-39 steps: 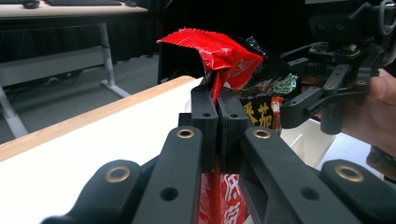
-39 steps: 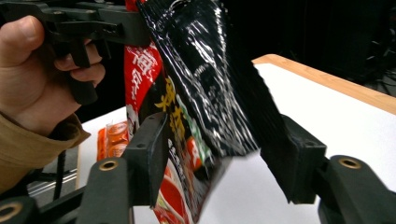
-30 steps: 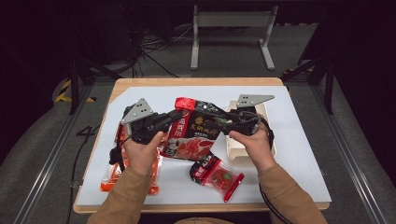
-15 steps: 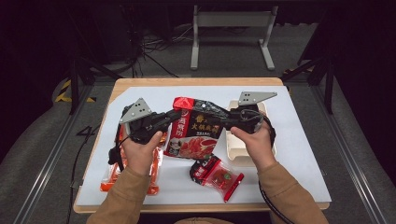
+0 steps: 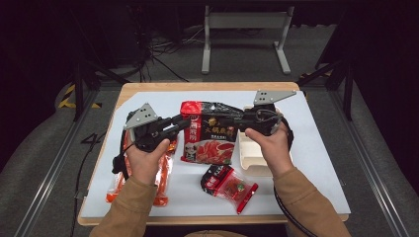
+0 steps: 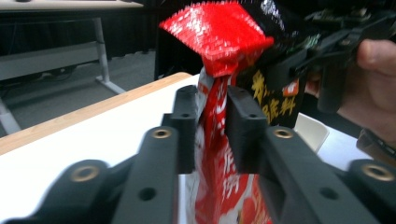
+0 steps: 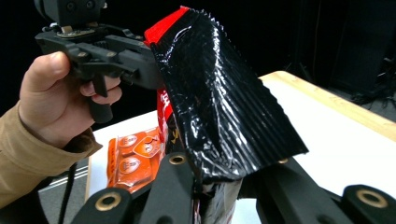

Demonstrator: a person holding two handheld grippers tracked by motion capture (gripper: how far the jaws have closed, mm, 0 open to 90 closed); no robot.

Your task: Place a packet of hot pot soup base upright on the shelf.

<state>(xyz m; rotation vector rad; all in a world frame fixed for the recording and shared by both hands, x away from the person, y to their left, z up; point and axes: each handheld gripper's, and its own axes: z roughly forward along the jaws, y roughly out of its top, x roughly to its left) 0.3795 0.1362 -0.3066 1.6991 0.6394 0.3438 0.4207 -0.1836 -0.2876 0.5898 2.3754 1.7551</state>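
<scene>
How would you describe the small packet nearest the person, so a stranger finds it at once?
Start at the white mat on the wooden table. Near its front edge, between the person's forearms, lies the small packet. It is black and red, unlike the orange packet at the left, and nothing holds it.

1. The red-and-black noodle packet (image 5: pixel 210 133) carried large gold Chinese characters across its black band in the high view, too small there to make out.
2. In the left hand-held gripper view, yellow characters on the packet's black side (image 6: pixel 273 93) appeared to include "底料".
3. The orange pouch (image 7: pixel 135 158) bore white emblems whose lettering was illegible.
</scene>
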